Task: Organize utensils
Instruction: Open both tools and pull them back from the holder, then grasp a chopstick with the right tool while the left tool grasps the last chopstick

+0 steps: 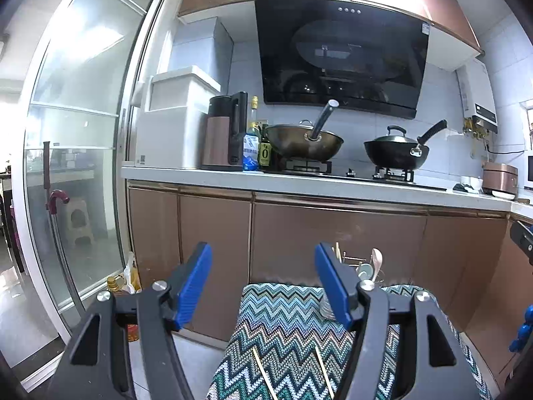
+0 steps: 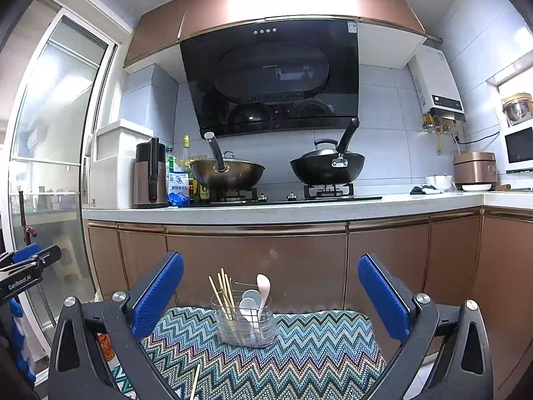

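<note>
A clear utensil holder (image 2: 246, 323) stands at the far edge of a zigzag-patterned cloth (image 2: 299, 356). It holds several wooden chopsticks (image 2: 222, 291) on its left and pale spoons (image 2: 261, 291) on its right. In the left wrist view the holder (image 1: 361, 273) is partly hidden behind my right finger. Loose chopsticks lie on the cloth near me (image 1: 263, 375) (image 1: 323, 371), and one shows in the right wrist view (image 2: 195, 381). My left gripper (image 1: 263, 278) is open and empty above the cloth. My right gripper (image 2: 270, 295) is open and empty, facing the holder.
The cloth (image 1: 283, 326) covers a small table in front of brown cabinets (image 2: 256, 266). The counter above holds two woks (image 2: 328, 166) on a stove, a kettle (image 2: 150, 173) and bottles. A glass sliding door (image 1: 73, 153) is at the left.
</note>
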Tool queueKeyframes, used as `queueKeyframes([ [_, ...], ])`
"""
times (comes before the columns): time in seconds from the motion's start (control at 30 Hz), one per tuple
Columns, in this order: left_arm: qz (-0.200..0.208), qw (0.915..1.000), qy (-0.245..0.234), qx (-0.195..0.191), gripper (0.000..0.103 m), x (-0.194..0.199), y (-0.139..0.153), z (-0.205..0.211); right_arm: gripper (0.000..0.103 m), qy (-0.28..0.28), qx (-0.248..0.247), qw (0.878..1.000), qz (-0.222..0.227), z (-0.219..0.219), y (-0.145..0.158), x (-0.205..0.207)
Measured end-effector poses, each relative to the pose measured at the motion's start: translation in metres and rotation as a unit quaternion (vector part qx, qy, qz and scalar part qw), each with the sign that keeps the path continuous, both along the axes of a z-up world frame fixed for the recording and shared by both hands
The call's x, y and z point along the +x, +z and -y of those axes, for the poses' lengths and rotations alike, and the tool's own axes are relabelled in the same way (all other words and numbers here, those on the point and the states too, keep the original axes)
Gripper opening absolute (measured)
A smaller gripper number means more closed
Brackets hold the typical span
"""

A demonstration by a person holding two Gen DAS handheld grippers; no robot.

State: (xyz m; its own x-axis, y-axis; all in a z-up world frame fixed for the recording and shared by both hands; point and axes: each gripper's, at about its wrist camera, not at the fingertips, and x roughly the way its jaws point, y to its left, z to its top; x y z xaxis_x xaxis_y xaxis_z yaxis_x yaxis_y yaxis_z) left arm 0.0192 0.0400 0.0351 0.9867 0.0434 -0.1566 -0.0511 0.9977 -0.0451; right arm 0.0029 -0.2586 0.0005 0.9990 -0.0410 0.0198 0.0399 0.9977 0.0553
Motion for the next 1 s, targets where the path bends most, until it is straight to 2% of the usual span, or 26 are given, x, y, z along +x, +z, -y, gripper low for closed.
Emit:
queueKeyframes([
  [0.2, 0.013, 0.9998, 0.016, 0.004, 0.063, -0.001, -0.004, -0.002, 0.103, 0.001, 0.007, 1.000, 0.013, 0.001, -0.007, 0.002],
  [0.37, 0.004, 0.9997, 0.021, 0.008, 0.063, 0.005, -0.010, -0.005, 0.103, 0.016, 0.014, 1.000, -0.002, 0.000, -0.015, 0.012],
  [0.5, -0.003, 0.9996, 0.027, -0.012, 0.063, 0.010, -0.016, -0.013, 0.103, 0.024, 0.015, 0.999, -0.018, -0.003, -0.023, 0.022],
  [0.53, -0.010, 0.9994, 0.029, -0.018, 0.067, 0.014, -0.018, -0.017, 0.103, 0.024, 0.013, 0.999, -0.025, -0.005, -0.025, 0.024],
  [0.57, -0.017, 0.9991, 0.030, -0.025, 0.071, 0.019, -0.022, -0.021, 0.103, 0.025, 0.013, 0.999, -0.033, -0.005, -0.027, 0.028],
  [0.77, -0.105, 0.9921, 0.013, -0.067, 0.071, 0.057, -0.052, -0.044, 0.103, 0.040, 0.007, 0.996, -0.085, -0.011, -0.048, 0.054],
  [0.9, -0.173, 0.9813, 0.002, -0.085, 0.071, 0.084, -0.082, -0.052, 0.103, 0.065, -0.003, 0.989, -0.133, -0.024, -0.066, 0.079],
  [1.0, -0.225, 0.9681, -0.021, -0.108, 0.071, 0.104, -0.105, -0.056, 0.102, 0.085, -0.008, 0.980, -0.178, -0.036, -0.082, 0.101],
])
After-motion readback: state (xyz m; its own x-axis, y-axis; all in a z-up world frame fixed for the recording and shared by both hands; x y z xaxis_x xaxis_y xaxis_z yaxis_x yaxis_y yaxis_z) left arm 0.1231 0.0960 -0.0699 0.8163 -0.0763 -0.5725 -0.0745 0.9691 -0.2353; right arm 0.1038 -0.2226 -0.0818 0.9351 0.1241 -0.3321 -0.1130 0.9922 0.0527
